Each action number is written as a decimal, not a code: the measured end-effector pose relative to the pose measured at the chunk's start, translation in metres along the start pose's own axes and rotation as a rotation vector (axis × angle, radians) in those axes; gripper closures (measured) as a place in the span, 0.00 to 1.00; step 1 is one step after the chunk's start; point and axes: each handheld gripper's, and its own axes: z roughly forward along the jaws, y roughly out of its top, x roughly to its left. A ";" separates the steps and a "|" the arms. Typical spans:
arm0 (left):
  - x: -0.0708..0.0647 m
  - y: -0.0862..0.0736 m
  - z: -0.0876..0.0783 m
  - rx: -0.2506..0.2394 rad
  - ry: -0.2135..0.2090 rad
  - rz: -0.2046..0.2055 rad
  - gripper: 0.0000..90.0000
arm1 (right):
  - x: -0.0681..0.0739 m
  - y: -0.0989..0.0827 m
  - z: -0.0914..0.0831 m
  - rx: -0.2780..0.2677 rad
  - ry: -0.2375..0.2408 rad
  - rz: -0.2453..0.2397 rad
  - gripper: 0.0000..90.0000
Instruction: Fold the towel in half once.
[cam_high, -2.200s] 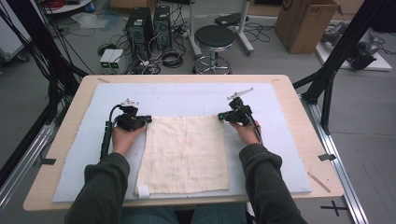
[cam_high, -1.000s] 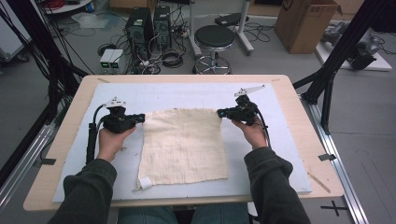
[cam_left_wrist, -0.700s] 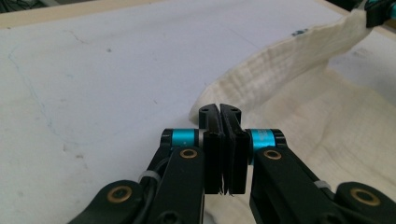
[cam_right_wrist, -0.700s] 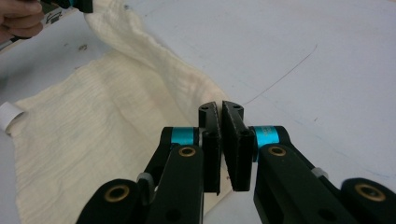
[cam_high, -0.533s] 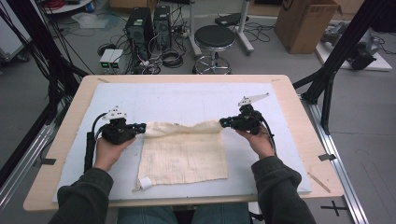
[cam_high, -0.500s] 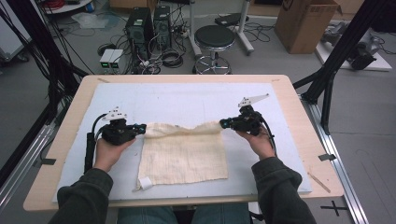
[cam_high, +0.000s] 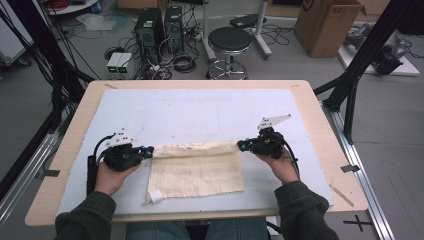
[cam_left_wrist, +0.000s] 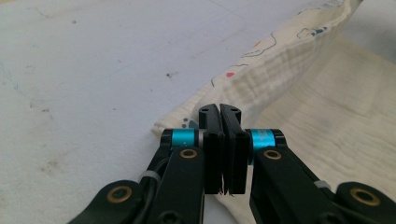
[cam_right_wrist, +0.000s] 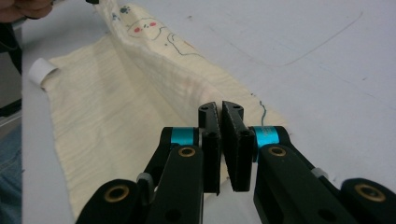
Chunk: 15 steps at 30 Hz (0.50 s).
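Spreading across most of the light wooden table (cam_high: 320, 105) is a pale grey-white mat (cam_high: 200, 115), and on its near half lies the cream, crinkled cotton cloth (cam_high: 197, 172), partly folded, its far edge lifted into a ridge and brought toward the person; a small white label (cam_high: 156, 196) sits at its near left corner; the left gripper (cam_high: 145, 150) pinches the ridge's left end, jaws clamped together on the fabric (cam_left_wrist: 261, 88); the right gripper (cam_high: 242, 145) grips the right end likewise, jaws pressed tight on the cloth (cam_right_wrist: 140, 84), whose printed underside shows red and blue marks.
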 end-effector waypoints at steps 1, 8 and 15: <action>-0.002 -0.001 -0.002 -0.003 0.002 0.006 0.97 | 0.003 -0.001 -0.001 -0.002 0.002 -0.006 0.96; -0.013 -0.014 -0.014 -0.019 -0.013 0.019 0.97 | 0.017 -0.011 -0.006 0.006 0.009 -0.020 0.96; -0.027 -0.027 -0.019 0.015 -0.003 0.095 0.97 | 0.031 -0.023 -0.008 0.028 0.008 -0.050 0.95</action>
